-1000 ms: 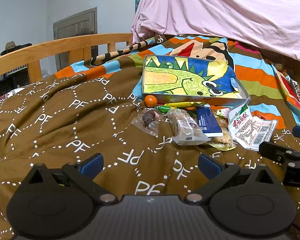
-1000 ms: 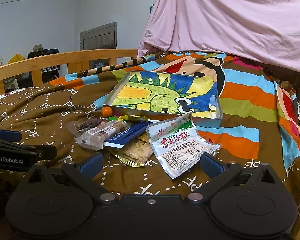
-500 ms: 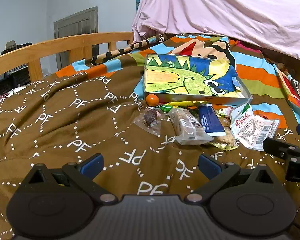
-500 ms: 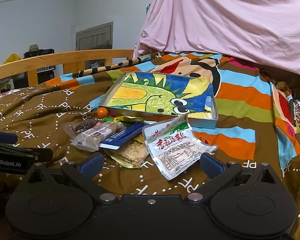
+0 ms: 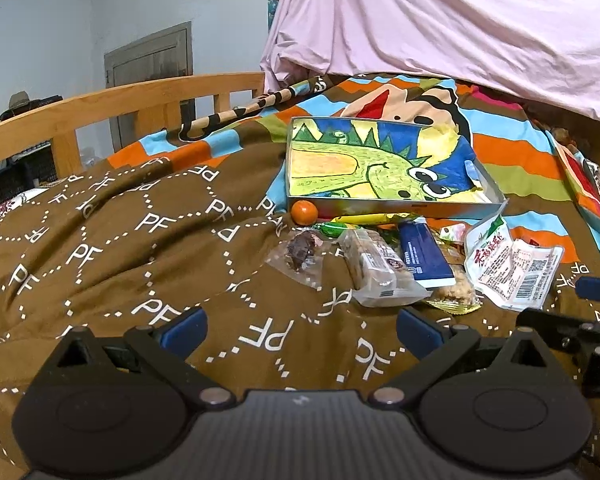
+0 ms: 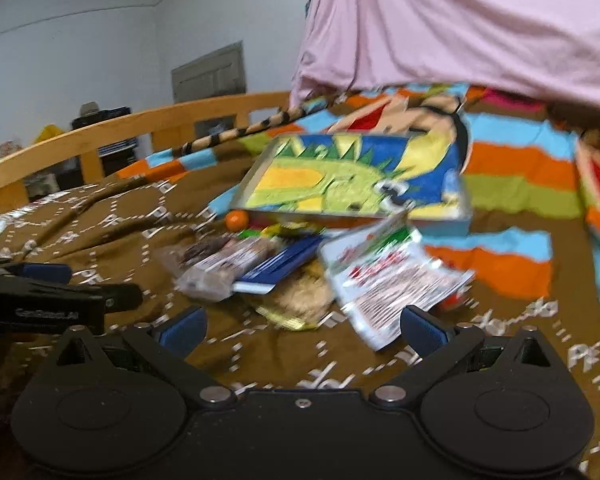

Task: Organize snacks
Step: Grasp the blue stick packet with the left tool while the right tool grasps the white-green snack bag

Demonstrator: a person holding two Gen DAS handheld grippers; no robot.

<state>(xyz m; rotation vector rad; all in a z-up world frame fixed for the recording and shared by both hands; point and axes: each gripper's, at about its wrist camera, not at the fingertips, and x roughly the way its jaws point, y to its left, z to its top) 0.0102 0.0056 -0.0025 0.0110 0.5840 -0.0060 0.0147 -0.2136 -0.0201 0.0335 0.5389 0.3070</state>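
Two gripper (image 5: pixel 300 328) jaws apart, snacks (image 5: pixel 384 268) ahead

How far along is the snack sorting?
Done: nothing visible; the dinosaur box looks empty. In hand: nothing; the left gripper and right gripper are both open, and the right view is blurred. Left: the whole pile, including the orange ball, blue bar and white packet, lies on the brown blanket.

A bed in a pale-walled room

A brown quilt (image 5: pixel 148 240) printed with white letters meets a striped blanket (image 5: pixel 520 168) on the bed. A wooden rail (image 5: pixel 100 108) runs along the far left edge, a grey door (image 5: pixel 152 68) in the wall (image 5: pixel 60 20) behind, pink cloth (image 5: pixel 440 20) draped over the far edge.
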